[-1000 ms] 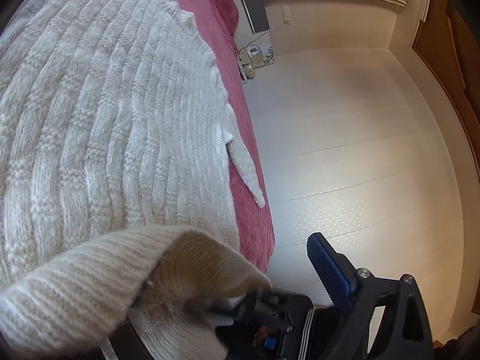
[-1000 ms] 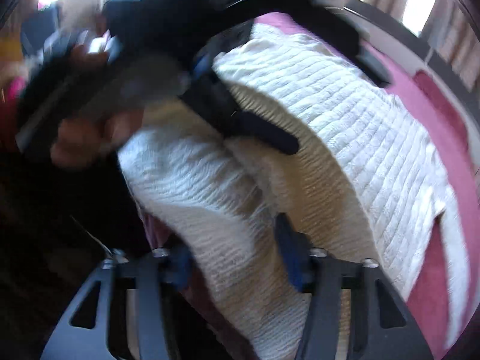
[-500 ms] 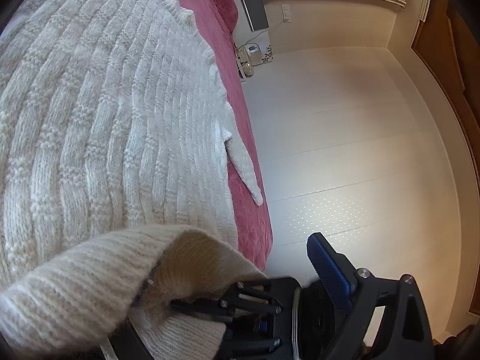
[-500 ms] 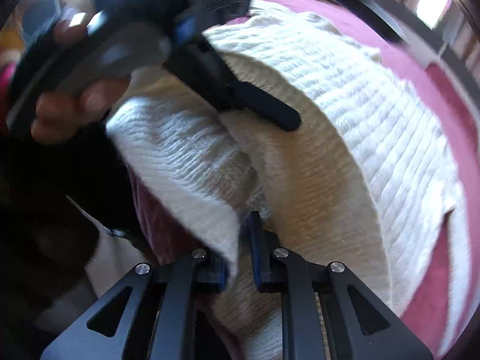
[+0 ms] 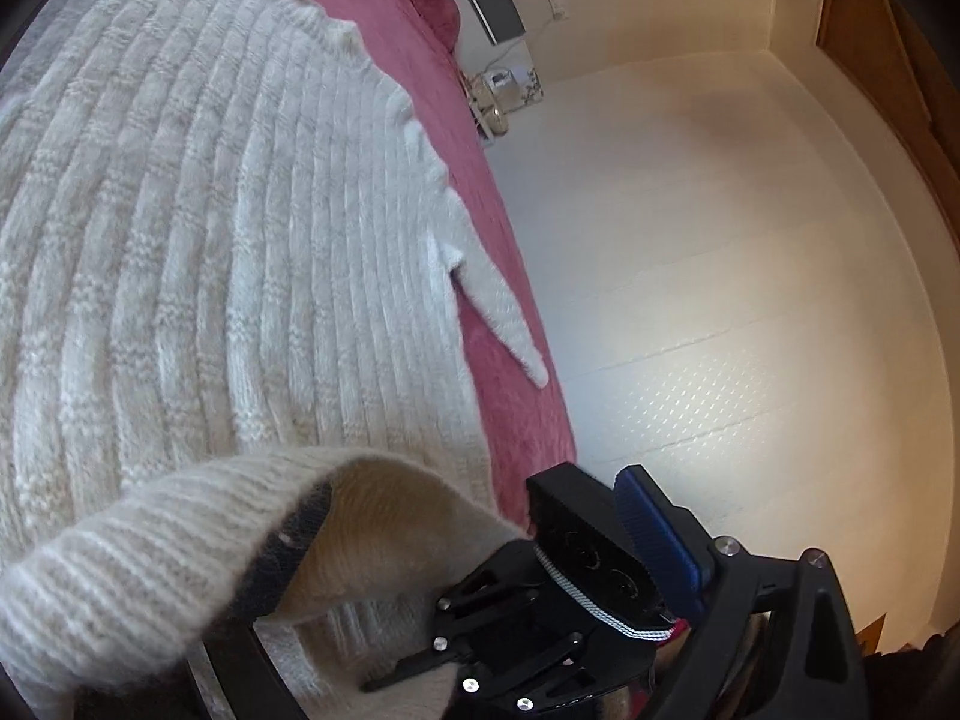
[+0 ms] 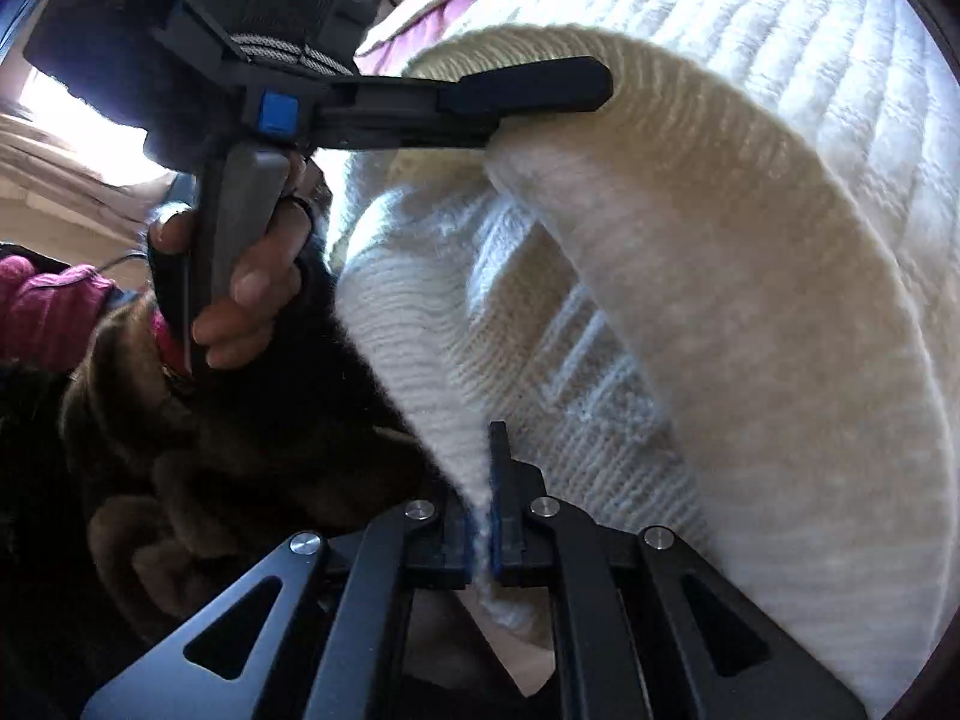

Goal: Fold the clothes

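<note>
Pinching the sweater (image 6: 690, 252) hem, right gripper (image 6: 478, 531) sits just beside left gripper (image 6: 480, 102).

Both views are fisheye, with strong barrel distortion and black vignetting at the corners. In the left wrist view, daylight falls evenly on the white knit sweater (image 5: 228, 228) and pale floor (image 5: 750, 276); a soft bright patch of glare lies on the floor's middle, fading to warm tones at the right edge. The near sweater fold at bottom left is soft and out of focus. In the right wrist view, the upper left is blown out by window light (image 6: 72, 102); the sweater's top right is overexposed, the lower left is deep shadow. No motion blur shows.
</note>
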